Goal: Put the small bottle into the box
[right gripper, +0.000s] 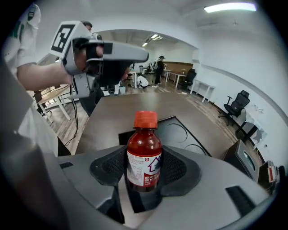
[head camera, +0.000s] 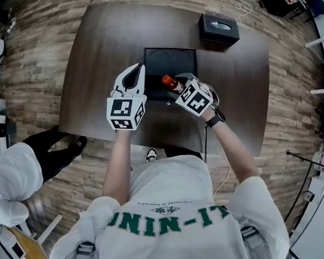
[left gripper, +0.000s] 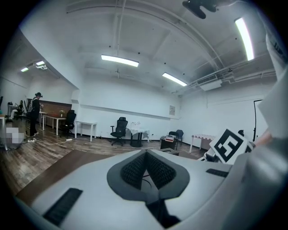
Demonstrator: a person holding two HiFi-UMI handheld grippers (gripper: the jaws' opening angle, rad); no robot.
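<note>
Dark red-brown, with a red cap and a white label, the small bottle (right gripper: 144, 157) is seen closest of all. It is pinched at its lower body between the ribbed black pads (right gripper: 173, 168) of the right claw (right gripper: 144, 173), with the cap pointing away from the claw's body. A dark fill can be made out behind the glass up to the shoulder. From the head view the bottle (head camera: 170, 83) is held tilted over the near half of the box (head camera: 145, 68), cap toward the left. Whether it touches the box cannot be told.

Just beside it, at the box's near left corner, the left claw (head camera: 139, 69) is held with its tips pointing away from the person. In the left gripper view its pads (left gripper: 157, 170) are pressed together at the tips.

The box is black, shallow and open-topped, and lies at the middle of the dark brown counter (head camera: 100, 64). Two ring outlines are shown on its inner floor.

Farther off, at the counter's far edge, a black case (head camera: 219, 28) with an oval opening in its top is set well apart from the box. Its contents cannot be made out.

Beyond the counter, a wood-plank floor (head camera: 39, 48) is seen.
</note>
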